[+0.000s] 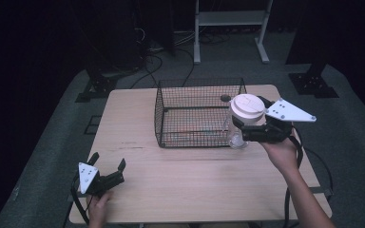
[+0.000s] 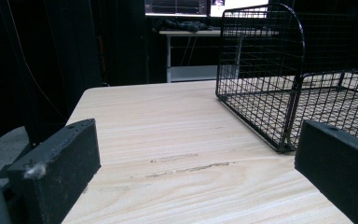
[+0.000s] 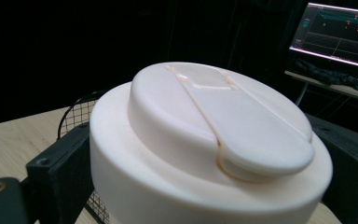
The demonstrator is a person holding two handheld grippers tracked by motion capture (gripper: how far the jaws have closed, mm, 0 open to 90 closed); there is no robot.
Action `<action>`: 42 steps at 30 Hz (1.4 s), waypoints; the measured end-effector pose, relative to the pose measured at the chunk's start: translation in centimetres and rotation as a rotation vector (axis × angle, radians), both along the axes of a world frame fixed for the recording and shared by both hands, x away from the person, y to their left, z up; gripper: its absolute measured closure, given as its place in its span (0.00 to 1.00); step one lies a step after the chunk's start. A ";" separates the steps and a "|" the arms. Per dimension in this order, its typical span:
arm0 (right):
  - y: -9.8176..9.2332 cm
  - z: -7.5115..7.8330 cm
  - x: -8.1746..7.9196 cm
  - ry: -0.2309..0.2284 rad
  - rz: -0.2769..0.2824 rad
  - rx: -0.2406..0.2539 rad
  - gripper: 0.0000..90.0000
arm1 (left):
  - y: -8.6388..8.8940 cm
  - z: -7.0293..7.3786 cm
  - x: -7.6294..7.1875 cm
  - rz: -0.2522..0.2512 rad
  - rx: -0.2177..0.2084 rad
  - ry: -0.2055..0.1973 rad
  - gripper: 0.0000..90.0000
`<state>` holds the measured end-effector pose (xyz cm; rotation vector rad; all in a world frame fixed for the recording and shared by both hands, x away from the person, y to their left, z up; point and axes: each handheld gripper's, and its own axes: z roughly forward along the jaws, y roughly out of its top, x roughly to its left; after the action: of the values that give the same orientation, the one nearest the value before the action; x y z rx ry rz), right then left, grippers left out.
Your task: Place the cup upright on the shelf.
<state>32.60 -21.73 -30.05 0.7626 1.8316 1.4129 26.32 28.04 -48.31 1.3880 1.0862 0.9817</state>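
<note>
White lid (image 3: 214,140) clamped in right tool (image 1: 252,124), unlabelled.

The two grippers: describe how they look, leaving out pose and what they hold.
Both are black hand-held units with two blocky black jaws. The left gripper carries a small white-grey three-cornered plate with dark dots, and a black cable loops from it. The right gripper bears a larger such plate with dots, and a black cable trails past the table edge. Both forearms are bare, no sleeves visible.

Dim room, black surroundings; table (image 1: 199,190) lit, perhaps overhead; soft blur.
</note>
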 end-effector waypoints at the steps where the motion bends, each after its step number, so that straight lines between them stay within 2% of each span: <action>1: 0.1 0.2 0.2 0.000 0.001 -0.001 0.05 | 0.0 0.0 0.0 0.000 -0.001 0.000 0.00; 16: 1.4 2.2 2.3 -0.012 0.000 -0.013 0.05 | 0.0 0.0 0.0 -0.003 -0.002 0.001 0.00; 42: 4.0 3.3 6.7 -0.003 -0.029 0.001 0.05 | 0.1 0.0 0.0 -0.003 -0.007 0.000 0.00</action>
<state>39.26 -17.73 -26.71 0.7839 1.8114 1.3958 26.35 28.10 -48.31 1.3833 1.0860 0.9751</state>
